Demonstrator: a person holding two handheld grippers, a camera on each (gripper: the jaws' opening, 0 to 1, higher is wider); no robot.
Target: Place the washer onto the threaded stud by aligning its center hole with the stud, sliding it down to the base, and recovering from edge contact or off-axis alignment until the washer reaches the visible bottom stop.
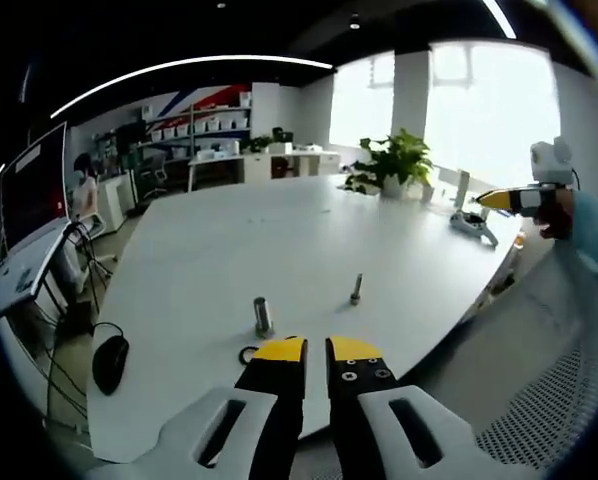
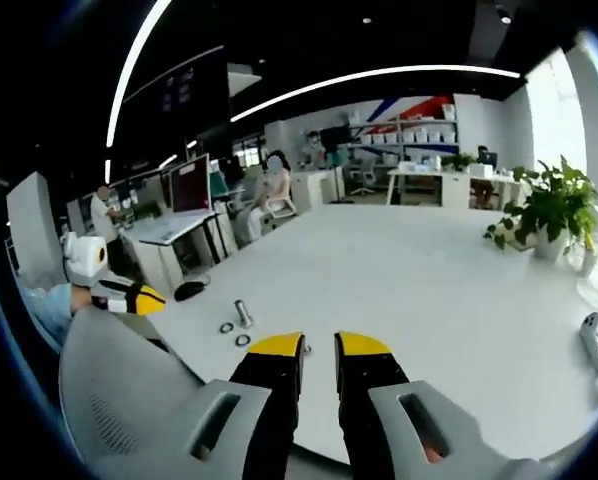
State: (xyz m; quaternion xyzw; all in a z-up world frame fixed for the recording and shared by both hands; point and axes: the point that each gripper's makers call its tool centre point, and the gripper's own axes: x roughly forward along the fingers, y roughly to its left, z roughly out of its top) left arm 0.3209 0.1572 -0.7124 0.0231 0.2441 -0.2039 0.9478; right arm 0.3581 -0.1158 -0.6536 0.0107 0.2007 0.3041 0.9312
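On the white table [image 1: 279,230] stands a short metal threaded stud [image 1: 263,315], with a slimmer bolt [image 1: 356,289] upright to its right. A dark washer [image 1: 249,354] lies flat on the table just in front of the stud, beside my left gripper [image 1: 316,350], whose yellow-tipped jaws stand close together with nothing between them. In the right gripper view the stud [image 2: 244,313] has two washers [image 2: 226,327] [image 2: 243,340] lying beside it. My right gripper [image 2: 320,348] hovers near the table edge, jaws close together and holding nothing.
A grey mesh chair back [image 2: 129,390] stands at the table's near edge. A black mouse [image 1: 110,362] lies at the left end, a potted plant [image 1: 394,160] at the far end, and a grey device [image 1: 474,225] near it. People sit at desks behind.
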